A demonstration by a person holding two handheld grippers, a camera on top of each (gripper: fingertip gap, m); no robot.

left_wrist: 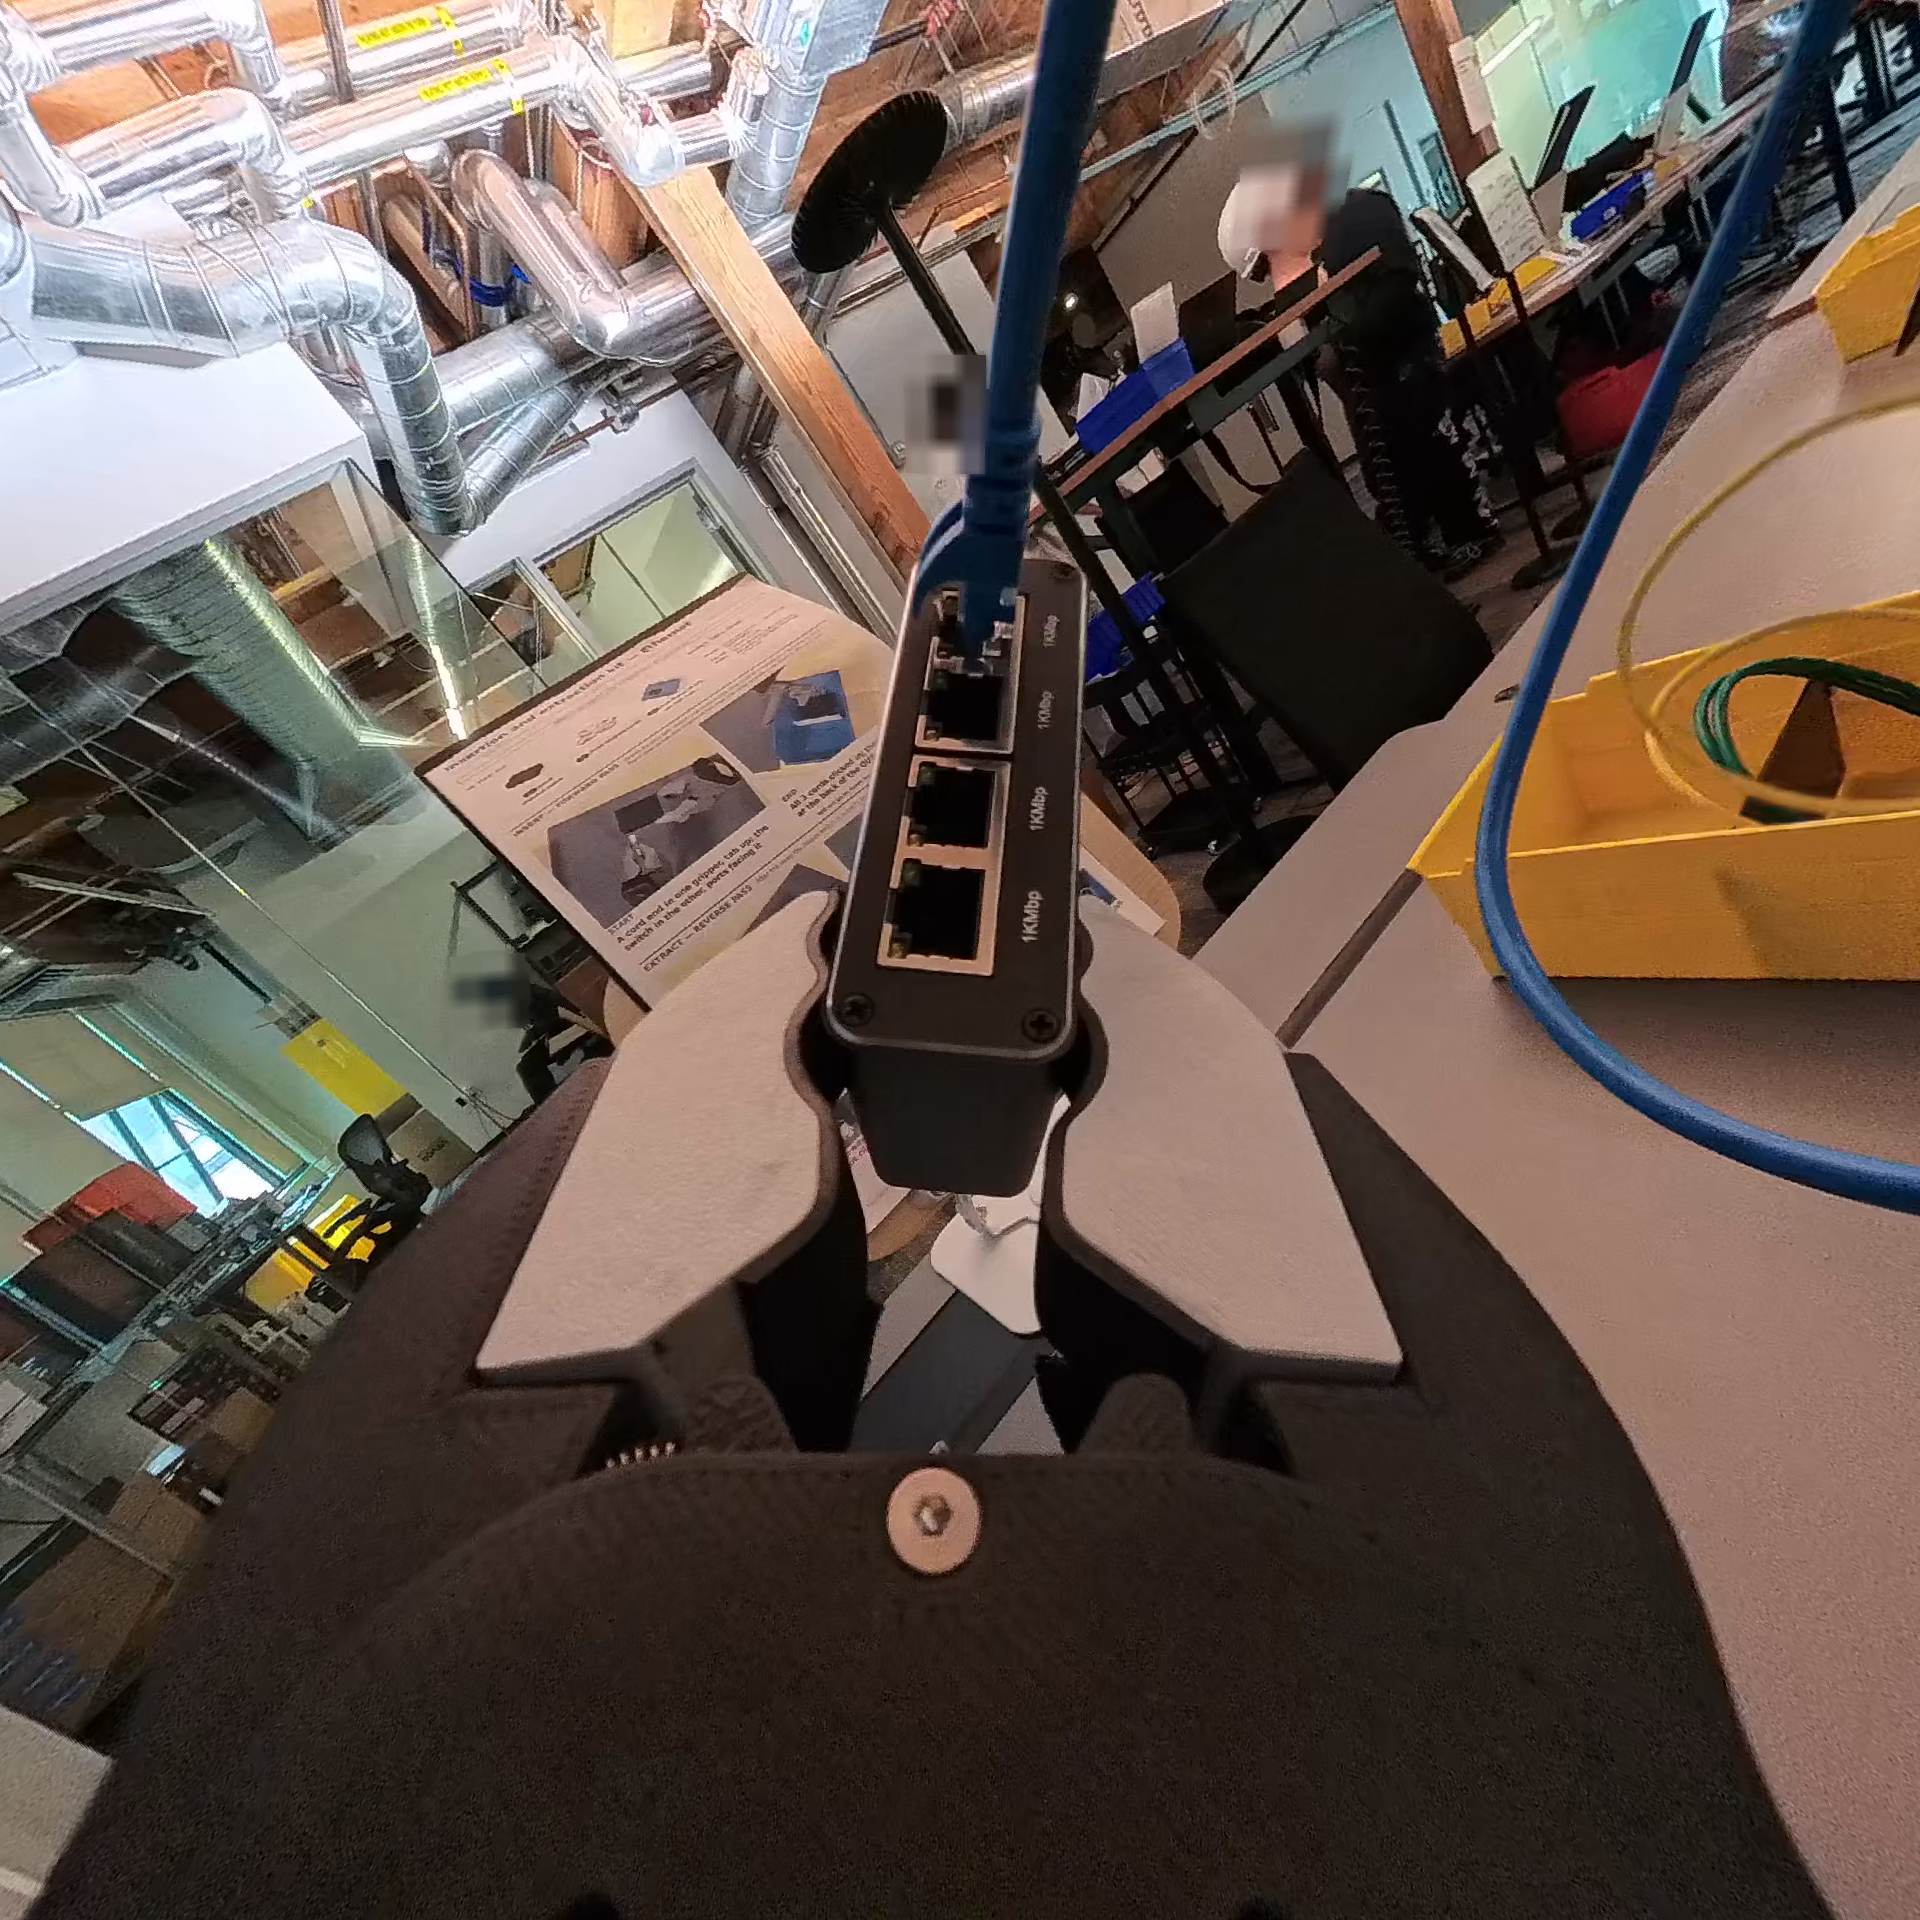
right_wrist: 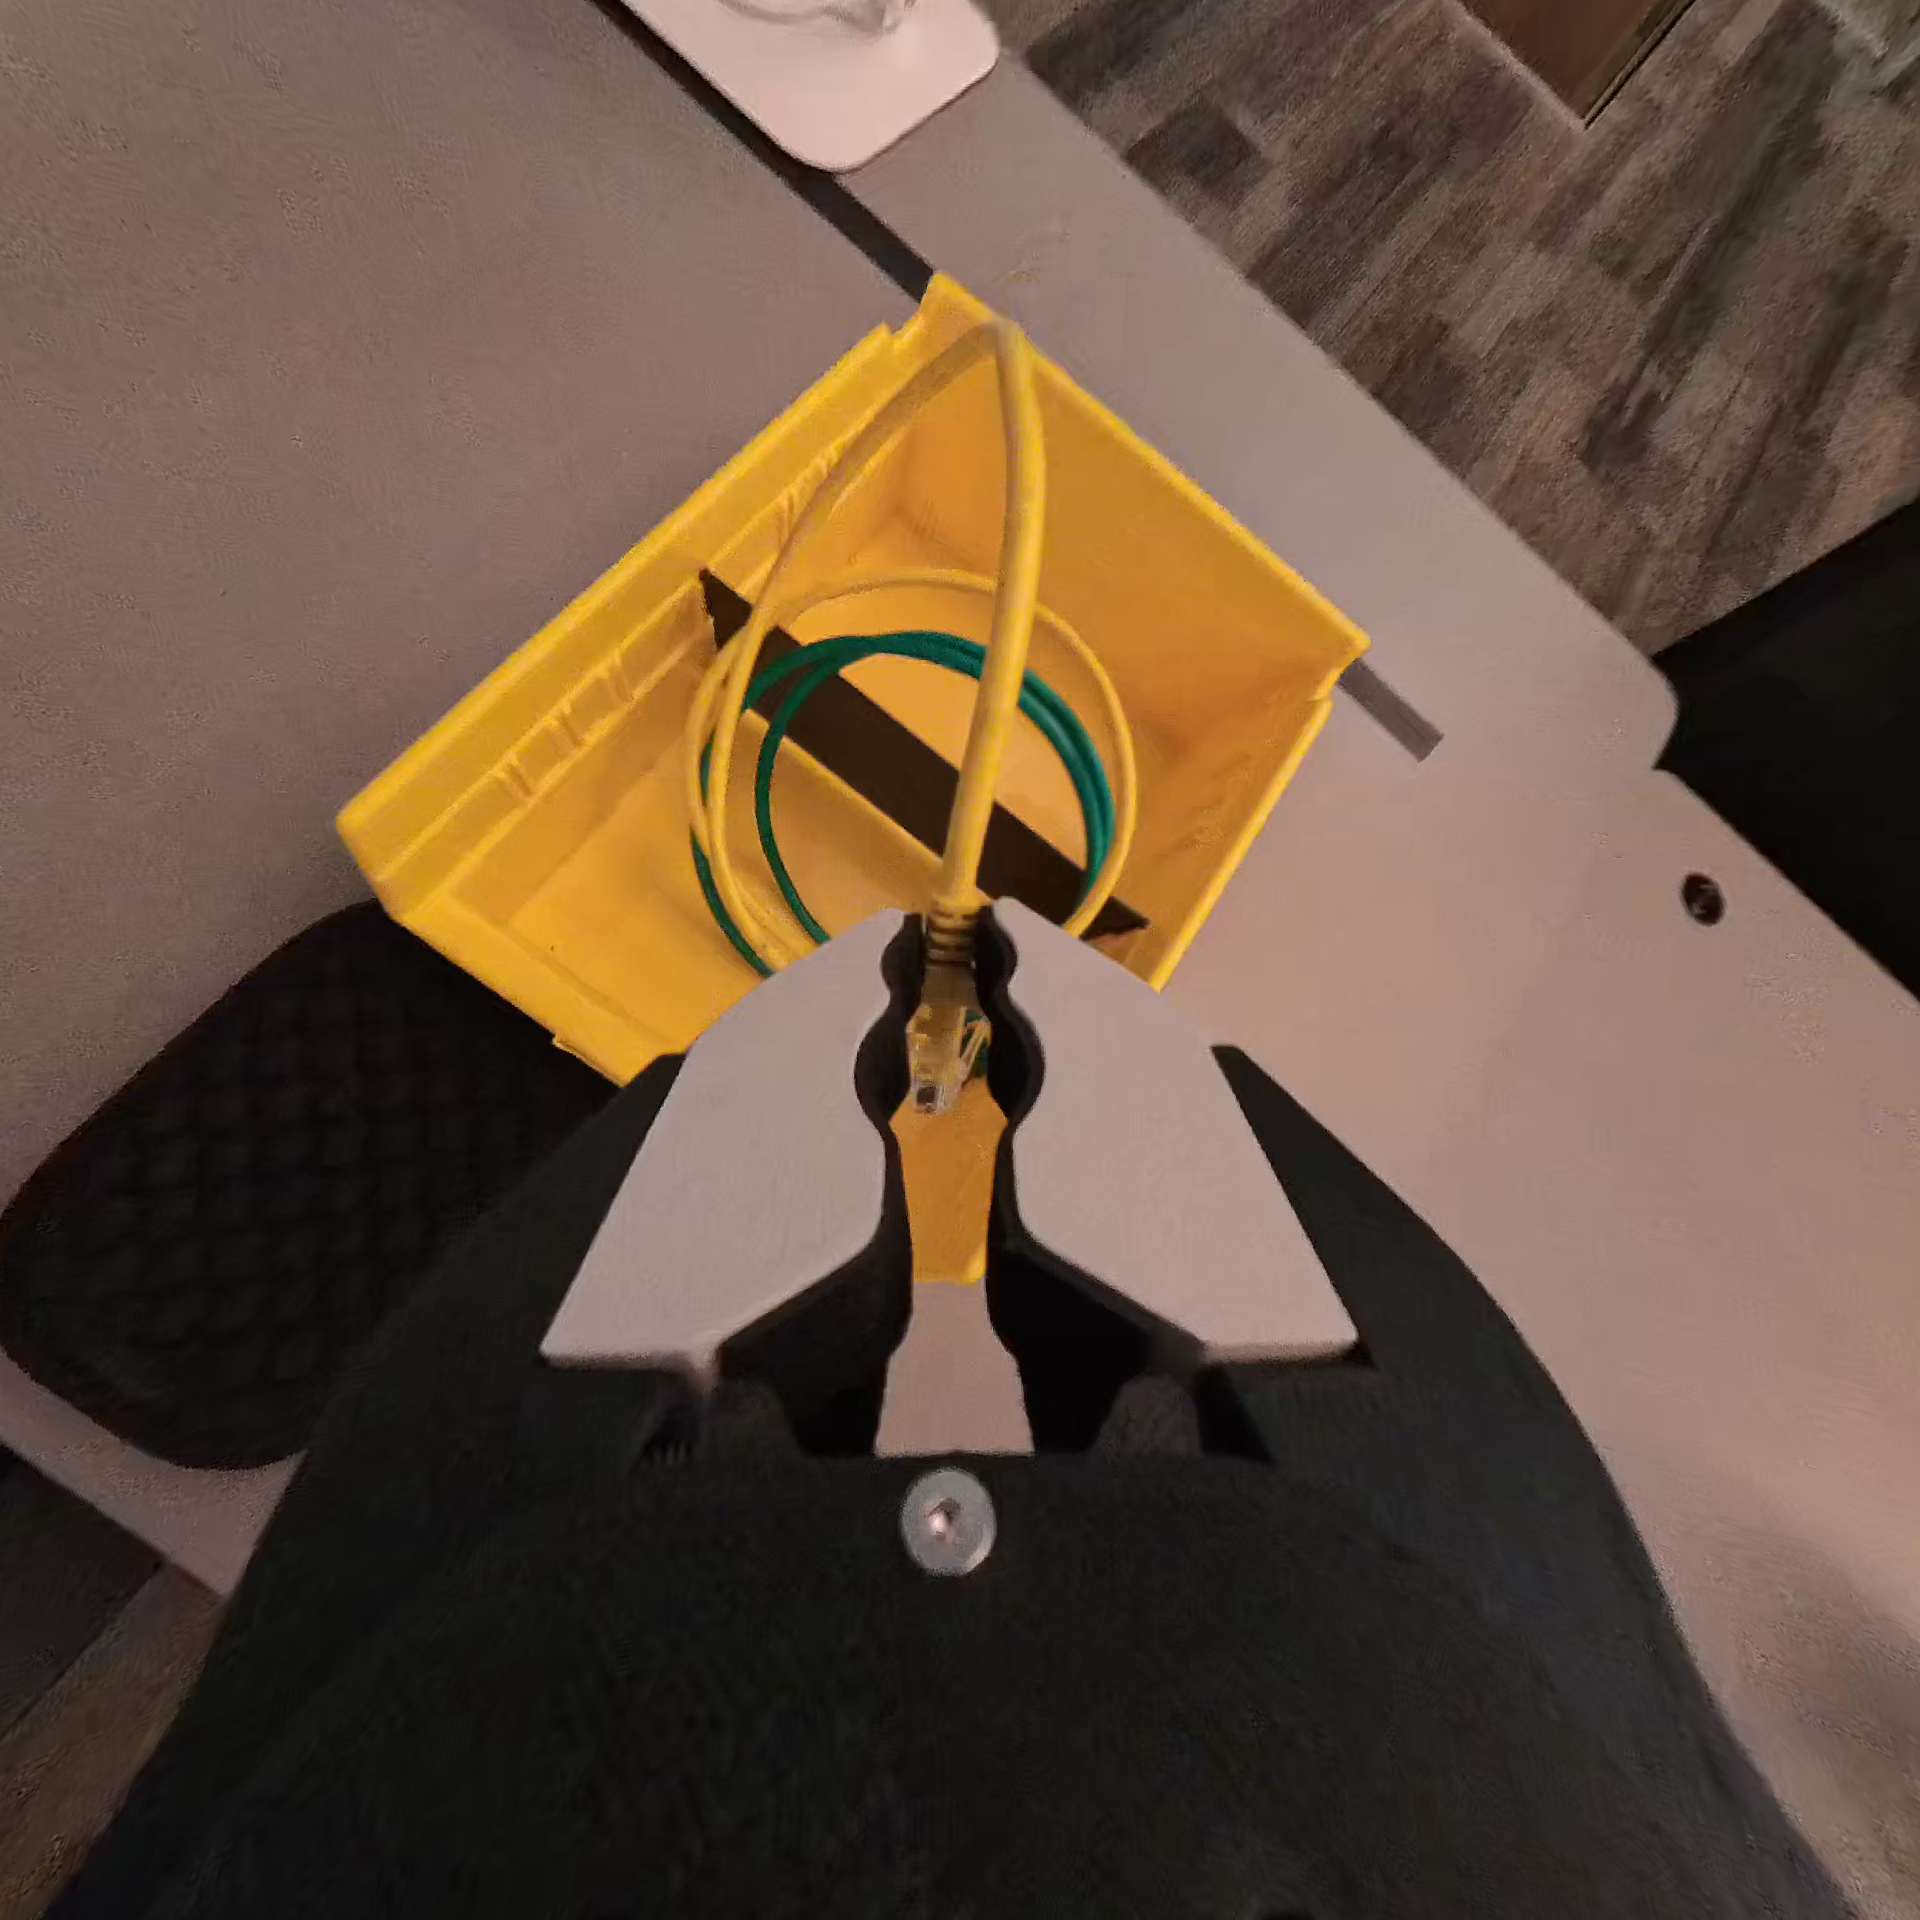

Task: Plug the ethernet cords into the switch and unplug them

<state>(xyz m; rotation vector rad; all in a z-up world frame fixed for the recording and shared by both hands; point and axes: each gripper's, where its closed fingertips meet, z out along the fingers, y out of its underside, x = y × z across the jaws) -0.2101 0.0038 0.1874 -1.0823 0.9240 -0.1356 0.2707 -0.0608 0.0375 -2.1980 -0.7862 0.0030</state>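
Note:
In the left wrist view my left gripper (left_wrist: 951, 997) is shut on a black ethernet switch (left_wrist: 961, 821) and holds it up in the air, ports facing the camera. A blue cord (left_wrist: 1013, 312) is plugged into the farthest port and loops down onto the table. The three nearer ports are empty. In the right wrist view my right gripper (right_wrist: 948, 925) is shut on the plug of a yellow cord (right_wrist: 1013, 582), above a yellow bin (right_wrist: 582, 790). The yellow cord loops up and back into the bin, where a green cord (right_wrist: 1081, 769) lies coiled.
The grey table (left_wrist: 1558, 1195) carries the yellow bin (left_wrist: 1621, 894) at the right in the left wrist view. An instruction sheet (left_wrist: 644, 790) stands behind the switch. A black mat (right_wrist: 239, 1174) lies left of the bin. A person (left_wrist: 1351, 312) stands at a far desk. There is about 50 cm between the tips of the two grippers.

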